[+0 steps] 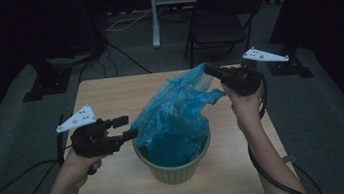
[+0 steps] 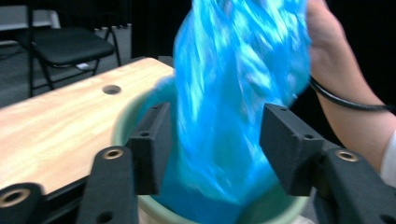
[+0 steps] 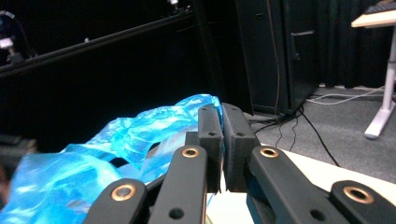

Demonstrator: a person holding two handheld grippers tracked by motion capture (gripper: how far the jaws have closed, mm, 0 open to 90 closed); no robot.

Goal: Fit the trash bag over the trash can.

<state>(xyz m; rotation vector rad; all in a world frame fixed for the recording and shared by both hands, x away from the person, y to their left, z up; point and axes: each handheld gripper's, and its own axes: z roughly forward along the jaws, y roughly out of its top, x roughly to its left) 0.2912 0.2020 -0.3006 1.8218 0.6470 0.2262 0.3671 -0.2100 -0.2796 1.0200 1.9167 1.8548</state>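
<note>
1 blue plastic bag (image 1: 175, 119) partly inside green pot (image 1: 174, 170), right tool (image 1: 208, 70) pinching its top

No legible text, label, brand, number or sign anywhere. Checked all three views; too dim to read more.

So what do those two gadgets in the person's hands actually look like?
Both are black. The left gripper and right gripper each have two blocky jaws with brass-ringed screw holes, a white three-cornered plate dotted with holes on top, and a trailing black cable. The forearms are bare.
</note>
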